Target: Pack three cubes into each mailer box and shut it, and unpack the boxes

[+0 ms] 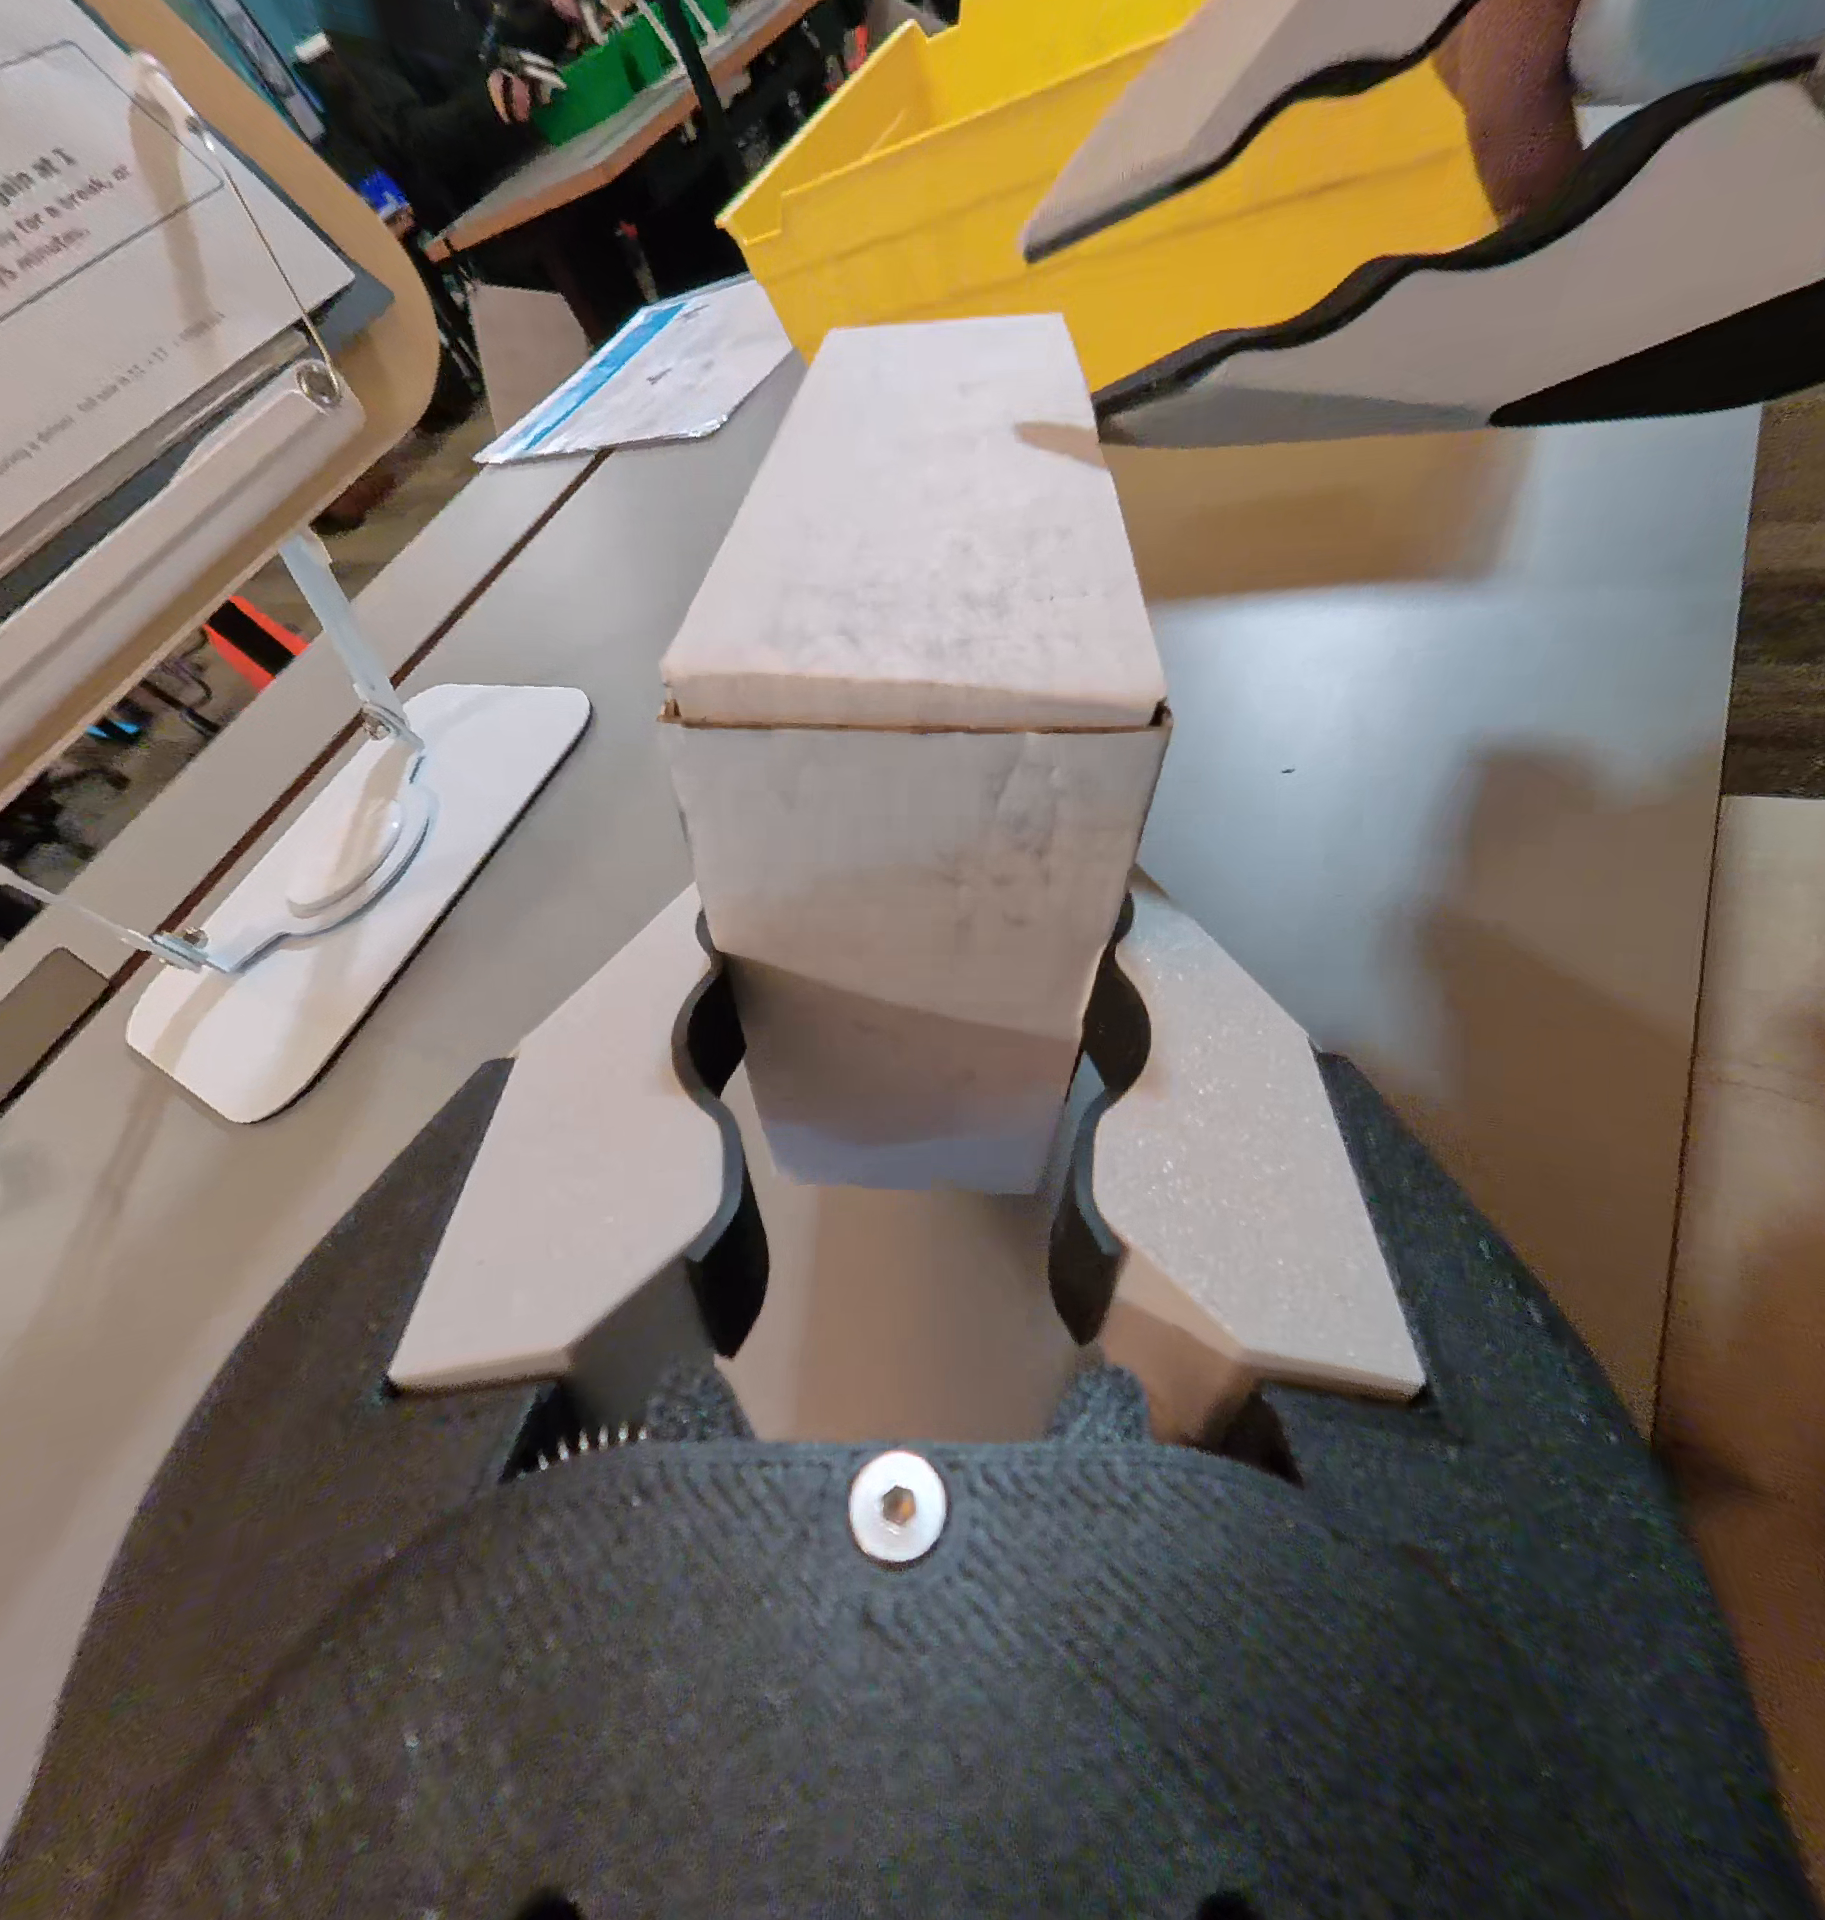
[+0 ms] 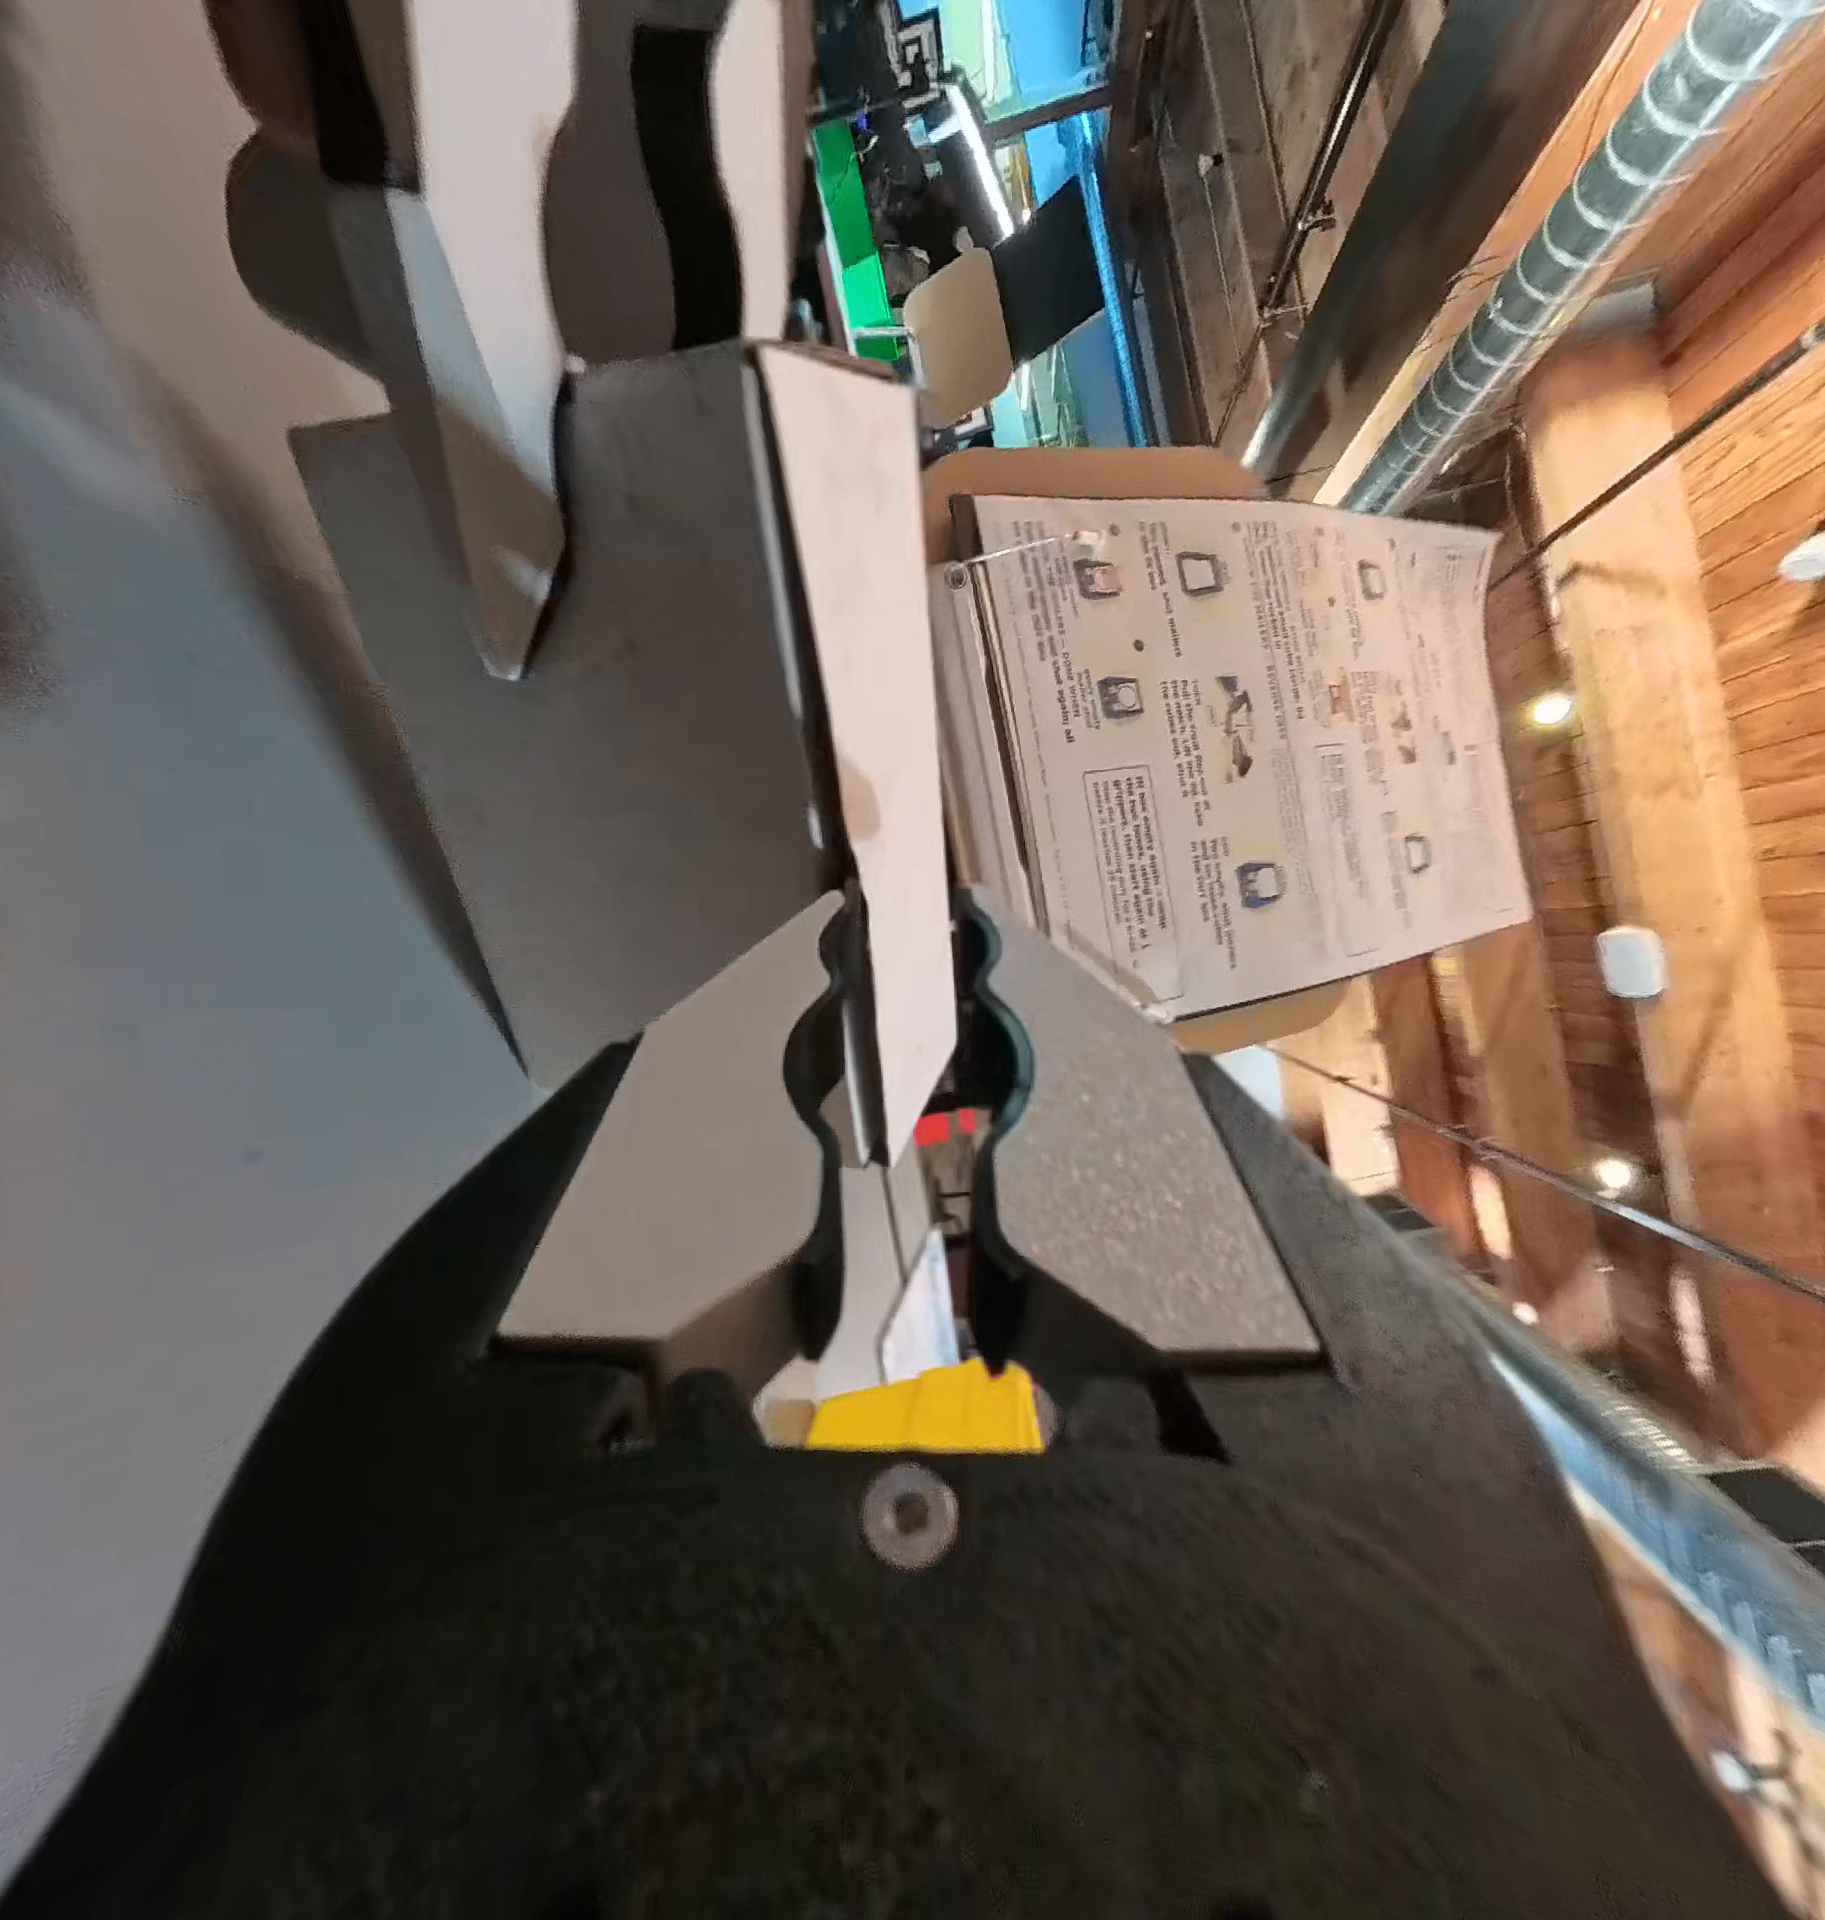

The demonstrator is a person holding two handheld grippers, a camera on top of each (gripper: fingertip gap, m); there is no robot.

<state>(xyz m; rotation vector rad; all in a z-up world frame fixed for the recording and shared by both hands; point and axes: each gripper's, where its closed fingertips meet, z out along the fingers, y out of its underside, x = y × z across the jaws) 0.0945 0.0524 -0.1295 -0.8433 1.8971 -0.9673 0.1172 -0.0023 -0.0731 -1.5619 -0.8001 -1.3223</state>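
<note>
- Above the grey table (image 1: pixel 1355 727), the left claw (image 1: pixel 913 1049) is closed on the near end of a white mailer box (image 1: pixel 918 540), one finger pressed on each side wall.
- At the far end of that box, the right claw (image 2: pixel 903 1023) has its fingers around the lid's edge; they look partly closed on the thin flap, though firm contact on both sides cannot be confirmed.
- The box lid sits nearly shut, with a thin dark seam showing along the front edge; whether cubes are inside is hidden.
- To do this step well, the left claw should probably keep the box level and squeeze only lightly, since the thin card walls would likely buckle.
- The right claw would best move the lid along its hinge line rather than twisting it, so the tuck flap does not crease.
- The box is matte, scuffed cardboard with sharp folds; the claw fingers are flat pale plates with wavy black inner edges.
- A glossy yellow plastic bin (image 1: pixel 887 208) stands just behind the box, and a stand holding a printed sheet (image 1: pixel 87 239) is at the left.
</note>
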